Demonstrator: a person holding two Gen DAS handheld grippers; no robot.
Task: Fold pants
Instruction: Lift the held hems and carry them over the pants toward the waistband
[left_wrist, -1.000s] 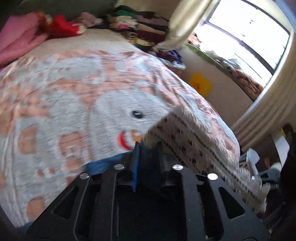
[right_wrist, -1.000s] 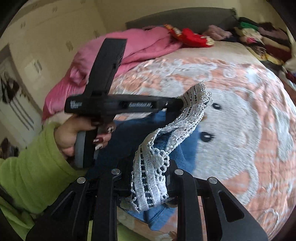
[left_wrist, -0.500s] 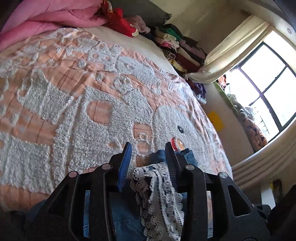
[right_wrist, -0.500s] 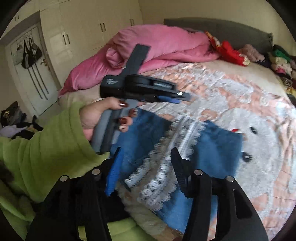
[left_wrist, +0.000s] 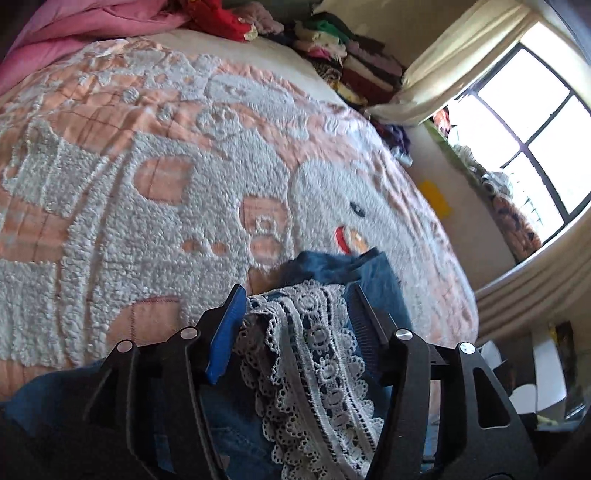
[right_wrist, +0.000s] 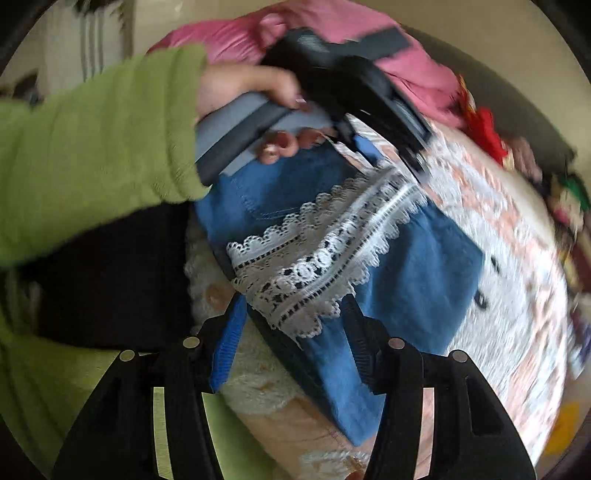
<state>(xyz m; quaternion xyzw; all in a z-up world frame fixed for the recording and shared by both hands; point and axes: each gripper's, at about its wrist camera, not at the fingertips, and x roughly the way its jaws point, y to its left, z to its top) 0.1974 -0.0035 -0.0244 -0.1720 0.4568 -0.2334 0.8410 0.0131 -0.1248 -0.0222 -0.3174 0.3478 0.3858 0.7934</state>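
The blue denim pants (right_wrist: 417, 266) lie folded on the bed near its front edge, with a white lace hem (right_wrist: 314, 258) laid across the top. In the left wrist view the lace hem (left_wrist: 314, 354) and the denim pants (left_wrist: 373, 269) lie between and below the spread fingers. My left gripper (left_wrist: 295, 295) is open just above the lace. It also shows in the right wrist view (right_wrist: 388, 147), held by a hand in a green sleeve. My right gripper (right_wrist: 291, 302) is open, its fingers apart over the near end of the lace.
The bed has a peach and grey-white fleece blanket (left_wrist: 155, 192). A pink duvet (left_wrist: 74, 26) lies at the head. Stacked clothes (left_wrist: 347, 59) sit at the far right corner. A window (left_wrist: 532, 140) and curtains are to the right.
Both grippers were shut on the lace hem a second ago, holding it up. They have since opened and the hem now lies on the folded denim. The right gripper has drawn back.
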